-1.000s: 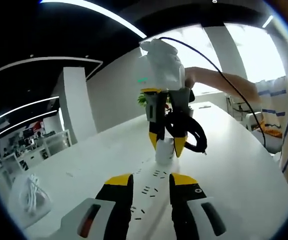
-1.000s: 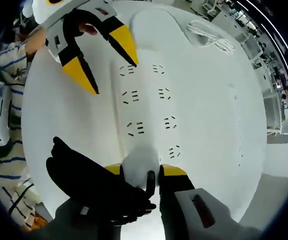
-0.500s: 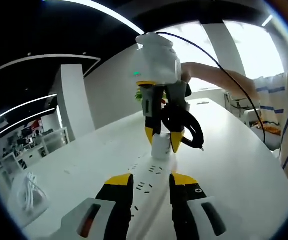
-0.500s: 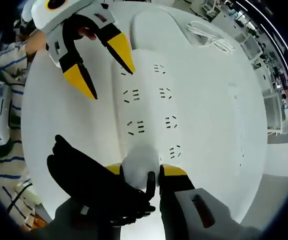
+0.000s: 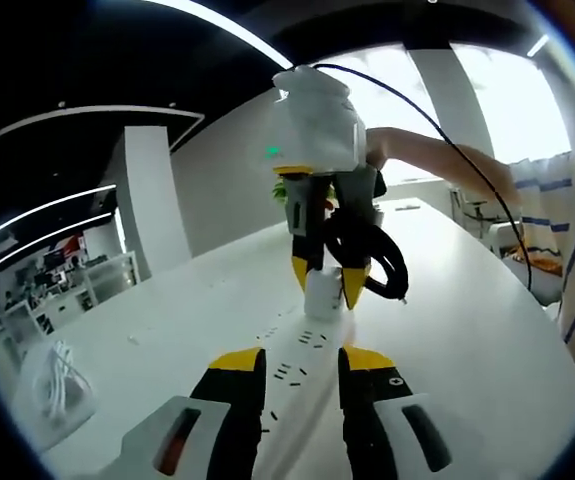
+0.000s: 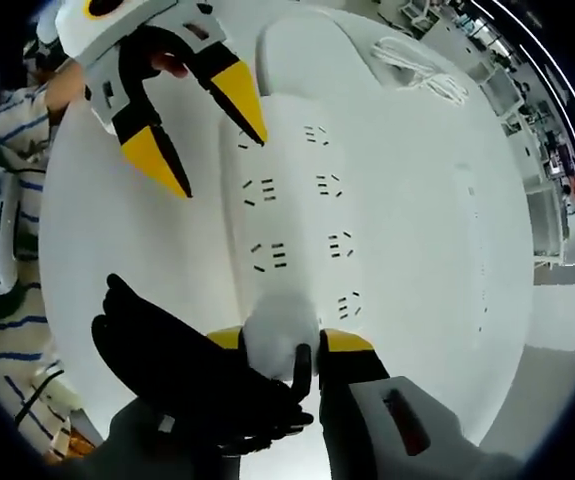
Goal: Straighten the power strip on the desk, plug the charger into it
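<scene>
Between the right claw (image 6: 282,345)'s yellow-tipped jaws sits the small white block charger (image 6: 280,330), pinched snug on both sides, w/ its black coiled cable (image 6: 182,375) hanging off to one side of the claw. Just ahead of that charger lies the long flat white plastic power strip (image 6: 292,200), running straight away from the claw along the white tabletop (image 6: 437,300), two rows of socket slots facing up. Charger is held right over the near end of the strip, so I'd judge the grip is meant to keep it square to a socket before pushing down; can't tell if prongs are touching yet.

Left claw (image 5: 301,360) is open, nothing held, jaws spread either side of the strip's width at the far end from the charger. Reads as bracing/guiding the strip so it stays lined up & doesn't slide during the push. From its view the right claw (image 5: 329,285) stands tall ahead, charger (image 5: 325,295) just above the strip (image 5: 292,375).

Beyond the strip, well off, a bundle of white cord (image 6: 417,65) rests on the tabletop, untouched.
</scene>
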Tool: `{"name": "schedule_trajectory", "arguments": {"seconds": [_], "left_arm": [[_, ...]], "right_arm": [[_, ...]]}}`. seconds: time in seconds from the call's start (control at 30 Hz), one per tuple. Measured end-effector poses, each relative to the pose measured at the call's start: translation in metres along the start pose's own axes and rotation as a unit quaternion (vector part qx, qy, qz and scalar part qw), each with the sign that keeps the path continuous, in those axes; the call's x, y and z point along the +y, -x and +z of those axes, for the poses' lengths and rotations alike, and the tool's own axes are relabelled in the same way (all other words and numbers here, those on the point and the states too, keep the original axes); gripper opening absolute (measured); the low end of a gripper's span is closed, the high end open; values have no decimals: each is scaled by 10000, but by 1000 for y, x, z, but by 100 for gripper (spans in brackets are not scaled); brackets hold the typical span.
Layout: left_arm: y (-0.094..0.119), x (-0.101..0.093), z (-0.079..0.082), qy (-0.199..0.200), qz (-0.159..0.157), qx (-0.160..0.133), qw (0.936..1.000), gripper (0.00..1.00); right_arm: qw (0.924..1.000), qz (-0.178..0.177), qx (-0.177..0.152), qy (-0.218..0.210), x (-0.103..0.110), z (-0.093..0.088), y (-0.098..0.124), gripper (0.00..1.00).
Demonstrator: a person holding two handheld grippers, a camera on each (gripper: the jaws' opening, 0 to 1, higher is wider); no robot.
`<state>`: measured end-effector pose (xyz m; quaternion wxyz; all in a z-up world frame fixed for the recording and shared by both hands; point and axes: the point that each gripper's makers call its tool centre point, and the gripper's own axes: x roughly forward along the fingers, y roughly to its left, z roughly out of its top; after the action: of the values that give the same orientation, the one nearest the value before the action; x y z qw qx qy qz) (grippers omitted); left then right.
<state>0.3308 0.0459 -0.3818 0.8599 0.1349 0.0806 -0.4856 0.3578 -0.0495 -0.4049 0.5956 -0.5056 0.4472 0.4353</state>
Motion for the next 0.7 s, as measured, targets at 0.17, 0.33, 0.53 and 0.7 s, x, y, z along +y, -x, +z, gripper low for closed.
{"name": "schedule_trajectory", "arguments": {"seconds": [0.17, 0.33, 0.53, 0.7], "left_arm": [[1, -1, 3, 5, -8, -51, 10000, 29], [0, -2, 2, 6, -22, -35, 10000, 29], [1, -2, 3, -4, -7, -49, 10000, 29], [0, 0, 0, 17, 23, -7, 10000, 29]], "right_arm": [[9996, -83, 277, 38, 0, -1, -2, 25], [9999, 104, -106, -9, 0, 0, -2, 25], [9996, 110, -254, -63, 0, 1, -2, 25], [9995, 94, -306, -46, 0, 1, -2, 26]]}}
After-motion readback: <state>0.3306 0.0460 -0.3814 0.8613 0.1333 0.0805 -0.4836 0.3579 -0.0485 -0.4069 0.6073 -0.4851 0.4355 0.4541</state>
